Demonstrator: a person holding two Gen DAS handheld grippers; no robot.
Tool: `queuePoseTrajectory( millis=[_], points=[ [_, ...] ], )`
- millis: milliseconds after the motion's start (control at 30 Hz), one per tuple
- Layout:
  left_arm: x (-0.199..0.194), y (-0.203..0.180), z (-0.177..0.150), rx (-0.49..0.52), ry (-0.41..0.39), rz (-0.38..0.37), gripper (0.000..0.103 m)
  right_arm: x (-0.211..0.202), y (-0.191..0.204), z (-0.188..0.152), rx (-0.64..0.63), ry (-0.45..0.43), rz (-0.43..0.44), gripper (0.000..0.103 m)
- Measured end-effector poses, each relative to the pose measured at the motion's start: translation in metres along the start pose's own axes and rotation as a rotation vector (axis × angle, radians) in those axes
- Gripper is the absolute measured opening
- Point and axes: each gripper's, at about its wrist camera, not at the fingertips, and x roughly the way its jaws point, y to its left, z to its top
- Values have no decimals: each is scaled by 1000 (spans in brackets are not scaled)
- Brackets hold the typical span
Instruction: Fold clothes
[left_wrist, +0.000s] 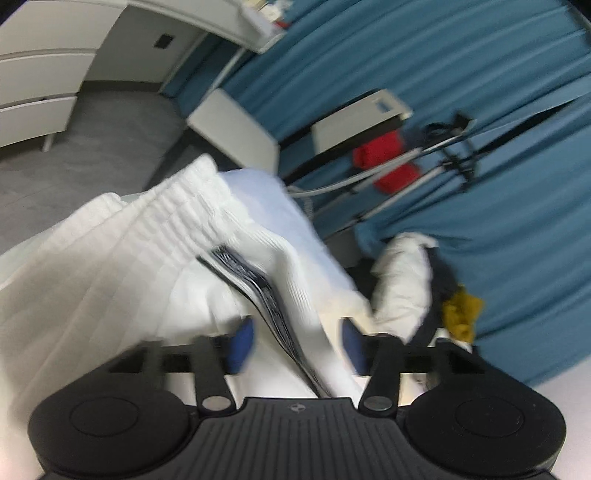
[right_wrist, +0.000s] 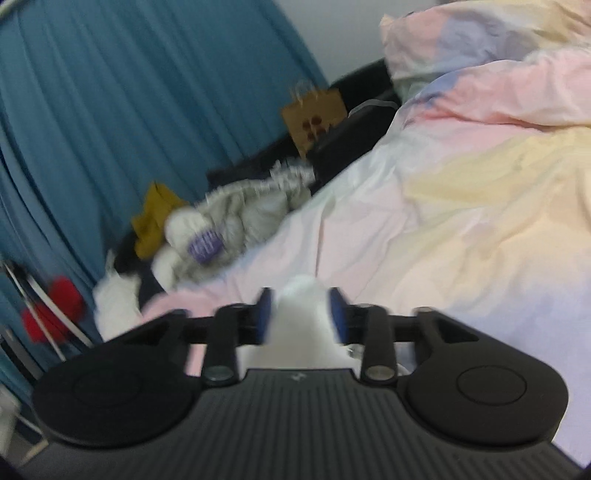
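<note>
The left gripper (left_wrist: 295, 341) has its jaws apart, with a white ribbed garment (left_wrist: 155, 266) draped between them (a dark striped band (left_wrist: 258, 291) runs through the gap); the blue pads (left_wrist: 242, 343) stand clear of the cloth. The right gripper (right_wrist: 301, 314) is also parted, with a white fold of the garment (right_wrist: 301, 317) between its pads, seemingly loose. It hangs over a pastel duvet (right_wrist: 461, 206). A blue curtain (right_wrist: 110, 92) hangs behind.

I see a bed (right_wrist: 461, 229) under a crumpled pastel duvet. A white ribbed garment (left_wrist: 122, 258) with a dark stripe lies on it at nine o'clock; a grey-white heap of clothes (right_wrist: 240, 210) sits at its ten o'clock edge.
</note>
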Motion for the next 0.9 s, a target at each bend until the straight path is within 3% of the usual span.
queuePoseTrajectory(
  millis=[33,133,200,300,367,467,633,733,900],
  points=[
    [-11,-2,-6,15,-13,-10,68,-11,-5,-1,21,-17,8,65],
    [-40,-4,-28,14,-13,-22,76,-37,-22,-7,67,-3,9,66],
    [-58,4,-47,-37,3,-34,82,-52,-33,-12,95,29,11,66],
    [-76,28,-74,-142,45,2,82,-72,-51,-21,158,90,14,65],
    [-79,41,-86,-195,117,29,82,-82,-68,-27,242,120,32,66],
    [-85,54,-96,-262,140,36,83,-86,-88,-38,375,199,32,65],
    [-68,66,-96,-329,115,9,83,-64,-96,-64,477,376,158,65],
    [-40,74,-94,-368,114,-4,83,-46,-80,-71,413,372,202,65],
    [-4,61,-91,-226,73,-18,82,-15,-63,-75,324,314,223,65]
  ],
)
